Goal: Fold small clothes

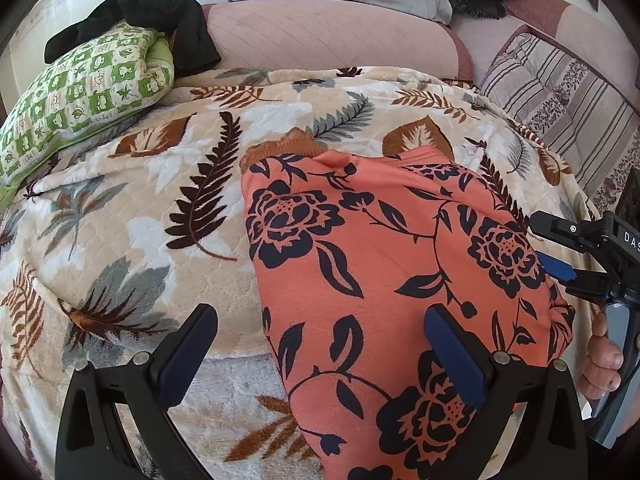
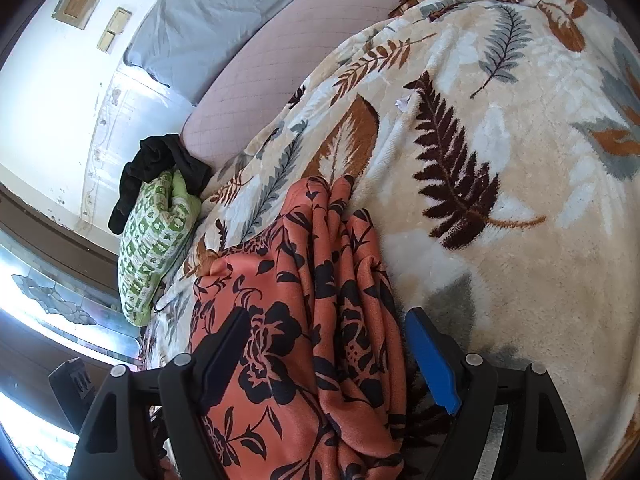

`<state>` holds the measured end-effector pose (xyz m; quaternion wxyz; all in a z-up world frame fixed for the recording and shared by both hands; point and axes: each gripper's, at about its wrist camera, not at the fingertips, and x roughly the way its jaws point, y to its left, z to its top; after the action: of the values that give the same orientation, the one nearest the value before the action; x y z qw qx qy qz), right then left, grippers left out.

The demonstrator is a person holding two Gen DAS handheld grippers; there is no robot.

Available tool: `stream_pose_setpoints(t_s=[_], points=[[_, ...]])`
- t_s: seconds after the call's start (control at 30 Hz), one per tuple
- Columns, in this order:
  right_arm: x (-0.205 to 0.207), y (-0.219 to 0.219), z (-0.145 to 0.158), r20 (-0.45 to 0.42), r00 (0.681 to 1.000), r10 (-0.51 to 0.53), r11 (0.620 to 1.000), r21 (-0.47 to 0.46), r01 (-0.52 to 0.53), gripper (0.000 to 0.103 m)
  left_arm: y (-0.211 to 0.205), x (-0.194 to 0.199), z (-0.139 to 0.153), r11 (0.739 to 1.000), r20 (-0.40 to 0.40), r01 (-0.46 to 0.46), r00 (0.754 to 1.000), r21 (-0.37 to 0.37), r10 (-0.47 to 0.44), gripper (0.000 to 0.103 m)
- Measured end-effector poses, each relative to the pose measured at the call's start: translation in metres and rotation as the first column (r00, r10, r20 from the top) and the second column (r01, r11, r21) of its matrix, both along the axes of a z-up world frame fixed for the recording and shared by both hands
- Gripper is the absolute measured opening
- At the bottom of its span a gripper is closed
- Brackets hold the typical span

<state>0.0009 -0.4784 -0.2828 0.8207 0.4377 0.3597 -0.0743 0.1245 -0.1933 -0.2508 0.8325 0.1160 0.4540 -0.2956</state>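
Left gripper (image 1: 320, 354) spread wide in the left wrist view, nothing between the dark pads; left finger over the leaf-print blanket (image 1: 132, 216), right finger (image 1: 456, 356) over the orange floral garment (image 1: 384, 264), contact not certain. Garment laid fairly flat on the blanket, a ribbed orange-brown edge at its far end. Only here: right gripper (image 1: 560, 256) seen from the side at the garment's right border, white letters "DAS" legible on its black body, rest cut off; part of a hand (image 1: 600, 364) on its handle; a striped quilt (image 1: 560, 92) at far right. Green checked pillow (image 1: 84, 92) at far left, black clothing (image 1: 160, 16) draped over it.

Right gripper (image 2: 328, 350) also wide apart in the right wrist view, straddling the same garment (image 2: 304, 320), here bunched into lengthwise folds; fabric between the fingers, not pinched. Blue pad (image 2: 434, 360) on the right finger, beside the cloth's edge. Only here: a white wall with two small plates (image 2: 114, 30), likely switches.
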Motion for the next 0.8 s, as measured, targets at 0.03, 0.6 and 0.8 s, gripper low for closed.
stream_pose_setpoints(t_s=[0.03, 0.6, 0.8], points=[[-0.001, 0.0, 0.0, 0.003, 1.0, -0.002, 1.0, 0.004, 0.002, 0.082, -0.001, 0.0, 0.0, 1.0, 0.0, -0.001, 1.0, 0.001, 0.001, 0.103], [0.0, 0.0, -0.005, 0.002, 1.0, -0.004, 1.0, 0.0, 0.004, 0.082, -0.008, 0.003, -0.008, 1.0, -0.018, 0.004, 1.0, -0.019, -0.004, 0.103], [0.004, 0.0, -0.009, -0.006, 1.0, -0.004, 1.0, -0.009, 0.004, 0.082, -0.011, 0.006, -0.012, 1.0, -0.016, 0.011, 1.0, -0.02, -0.011, 0.103]])
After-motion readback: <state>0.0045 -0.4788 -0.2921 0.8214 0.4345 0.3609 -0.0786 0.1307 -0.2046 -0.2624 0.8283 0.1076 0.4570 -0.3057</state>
